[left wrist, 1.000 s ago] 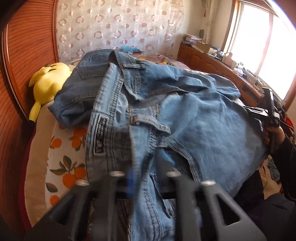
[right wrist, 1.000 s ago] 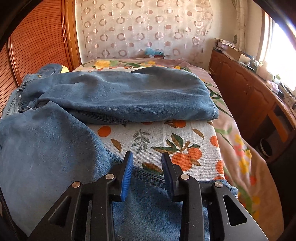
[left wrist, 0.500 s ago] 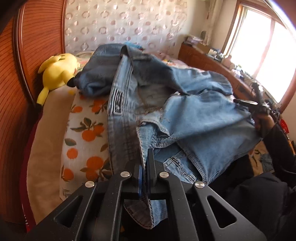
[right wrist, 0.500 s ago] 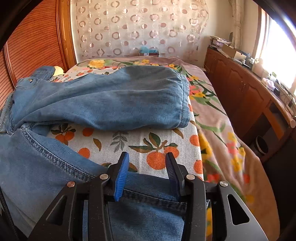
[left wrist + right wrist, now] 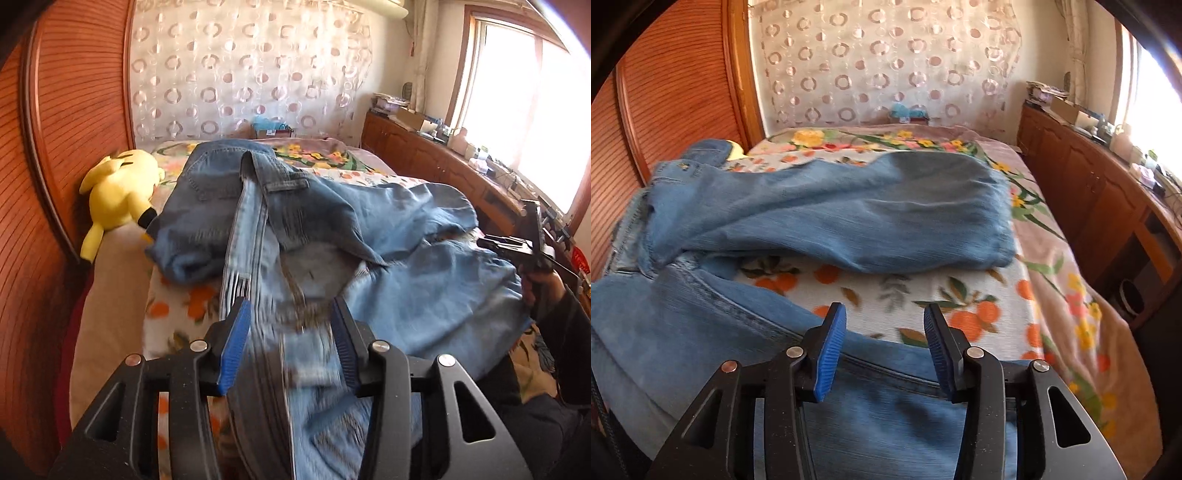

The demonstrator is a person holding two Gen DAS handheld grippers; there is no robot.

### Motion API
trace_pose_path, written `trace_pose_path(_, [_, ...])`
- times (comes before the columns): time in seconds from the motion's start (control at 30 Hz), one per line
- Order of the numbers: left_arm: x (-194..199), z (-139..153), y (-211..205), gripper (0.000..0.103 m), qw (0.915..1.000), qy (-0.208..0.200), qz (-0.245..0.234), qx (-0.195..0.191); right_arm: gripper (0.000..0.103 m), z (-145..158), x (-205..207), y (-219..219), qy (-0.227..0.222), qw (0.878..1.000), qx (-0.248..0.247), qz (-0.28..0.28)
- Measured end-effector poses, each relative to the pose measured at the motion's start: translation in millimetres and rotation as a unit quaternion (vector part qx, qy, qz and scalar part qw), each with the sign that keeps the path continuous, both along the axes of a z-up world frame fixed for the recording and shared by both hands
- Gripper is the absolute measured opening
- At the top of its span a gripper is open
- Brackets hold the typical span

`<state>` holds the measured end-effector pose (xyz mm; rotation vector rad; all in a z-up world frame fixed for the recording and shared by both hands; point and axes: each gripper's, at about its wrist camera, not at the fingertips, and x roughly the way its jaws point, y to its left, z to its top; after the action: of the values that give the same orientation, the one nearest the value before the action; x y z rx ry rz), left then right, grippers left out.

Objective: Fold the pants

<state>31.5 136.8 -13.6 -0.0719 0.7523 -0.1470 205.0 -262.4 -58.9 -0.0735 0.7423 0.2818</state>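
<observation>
**On the flowered bed, jeans lie half spread as both claws part**

On the bed [image 5: 964, 295], beside its ribbed wooden headboard [image 5: 66, 147], a pair of blue jeans [image 5: 369, 229] lies rumpled across a cover printed with oranges and leaves. Seen from the left wrist, the waistband and a back pocket sit nearest the headboard, and the cloth just ahead of the camera is blurred. The left claw [image 5: 290, 343] has just been opening: its blue pads stand apart with the waistband denim running between them, and neither pad can be seen pressing on it.

From the right wrist view, one trouser leg [image 5: 849, 218] lies across the bed, farther from the camera, its hem on the side away from the headboard; the other leg [image 5: 701, 332] lies nearer, its stitched hem passing under the claw. The right claw [image 5: 884, 339] has also just been opening; its pads stand apart above that hem with nothing pinched between them. In the left wrist view, a person's hand [image 5: 543, 284] in a dark sleeve holds that right tool at the jeans' far end from the headboard.

A yellow plush toy [image 5: 118, 192] rests against the headboard, just beside the waistband end of the jeans.
</observation>
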Motion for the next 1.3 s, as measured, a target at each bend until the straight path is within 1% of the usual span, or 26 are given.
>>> trace_pose_path(0.03, [8,-4,-1,0.046,1.0000,0.005,-0.001,0.002,0.051,-2,-1,6,0.002,1.000,0.007,0.009])
trace_pose_path(0.1, [19,-13,-3,0.046,0.9997,0.022,0.004,0.009,0.052,-8,-2,18,0.007,1.000,0.010,0.023])
trace_pose_path(0.2, [29,-30,-6,0.046,0.9990,0.044,0.001,0.007,0.052,-18,-2,32,0.010,0.999,-0.008,0.032])
trace_pose_path(0.3, [24,-45,-12,0.046,0.9977,0.064,-0.016,-0.014,0.052,-19,-2,33,0.006,0.999,-0.009,0.035])
trace_pose_path(0.43, [9,-60,-25,0.046,0.9964,0.080,-0.021,-0.017,0.052,-22,-2,26,0.008,0.999,0.006,0.031])
trace_pose_path(0.5, [4,-64,-31,0.045,0.9960,0.085,-0.020,-0.018,0.052,-22,-1,23,0.006,1.000,0.004,0.031])
trace_pose_path(0.67, [-3,-69,-44,0.046,0.9964,0.084,-0.003,0.003,0.052,-24,2,26,0.006,1.000,0.010,0.028])
trace_pose_path(0.73, [0,-72,-42,0.046,0.9962,0.088,0.000,-0.002,0.052,-24,2,25,0.006,1.000,0.009,0.024])
trace_pose_path(0.83, [7,-78,-37,0.047,0.9950,0.097,0.004,-0.024,0.052,-24,3,27,0.006,1.000,0.008,0.022])
trace_pose_path(0.9, [7,-78,-37,0.047,0.9953,0.094,0.005,-0.024,0.052,-24,3,27,0.006,1.000,0.007,0.022])
trace_pose_path(0.93, [6,-78,-39,0.047,0.9956,0.091,0.003,-0.019,0.052,-24,3,27,0.006,1.000,0.007,0.022])
trace_pose_path(1.0, [3,-77,-43,0.035,0.9961,0.087,-0.011,-0.016,0.052,-24,3,27,0.006,1.000,0.008,0.023])
trace_pose_path(1.03, [1,-76,-45,0.034,0.9964,0.082,-0.019,-0.013,0.052,-24,3,27,0.006,1.000,0.008,0.023])
trace_pose_path(1.07, [-2,-73,-47,0.028,0.9969,0.074,-0.025,-0.004,0.052,-24,3,27,0.006,1.000,0.008,0.023])
trace_pose_path(1.1, [-2,-72,-49,0.020,0.9971,0.070,-0.028,-0.005,0.052,-24,3,27,0.006,1.000,0.009,0.022])
trace_pose_path(1.13, [-3,-68,-48,0.019,0.9973,0.065,-0.032,-0.012,0.052,-24,3,27,0.006,1.000,0.009,0.023])
trace_pose_path(1.2, [-4,-58,-45,0.013,0.9987,0.046,-0.023,-0.002,0.052,-24,3,27,0.006,1.000,0.009,0.023])
trace_pose_path(1.27, [-4,-47,-42,0.012,0.9996,0.024,-0.009,0.008,0.052,-24,3,27,0.006,1.000,0.009,0.023])
trace_pose_path(1.3, [-3,-40,-37,0.012,0.9999,0.015,-0.003,0.005,0.052,-24,3,27,0.006,1.000,0.009,0.023])
